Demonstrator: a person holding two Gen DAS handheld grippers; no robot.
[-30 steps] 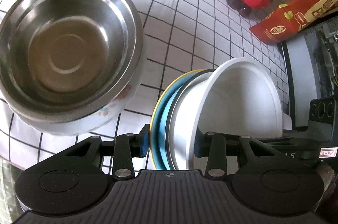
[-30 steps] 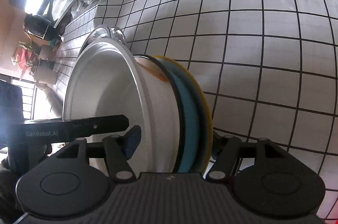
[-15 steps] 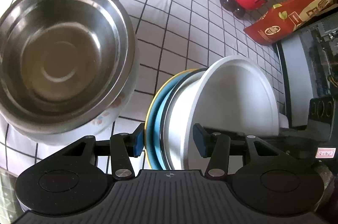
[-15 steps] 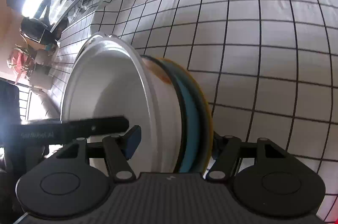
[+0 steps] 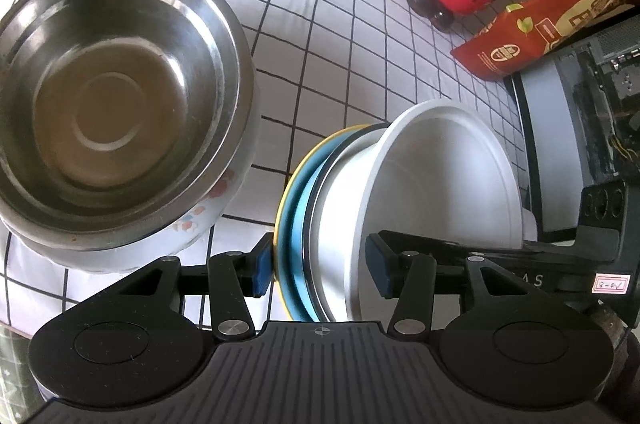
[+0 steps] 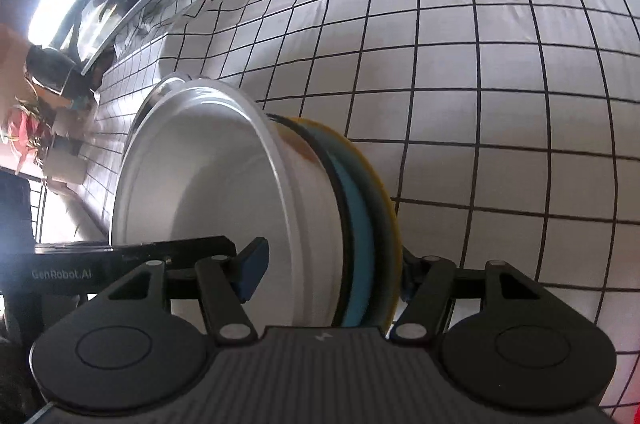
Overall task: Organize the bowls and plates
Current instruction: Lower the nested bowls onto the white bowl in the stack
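The left gripper (image 5: 320,268) had its jaws apart around a stack of dishes: a white bowl (image 5: 440,184) on a blue plate (image 5: 298,200) and a yellow plate (image 5: 286,184). Its right pad did not touch the bowl. The right gripper (image 6: 328,264) stood around the same stack; whether it gripped I cannot tell. A steel bowl (image 5: 116,96) sat in a flowered bowl (image 5: 200,212) near the front edge of the checked tablecloth (image 5: 320,24), just beside the stack.
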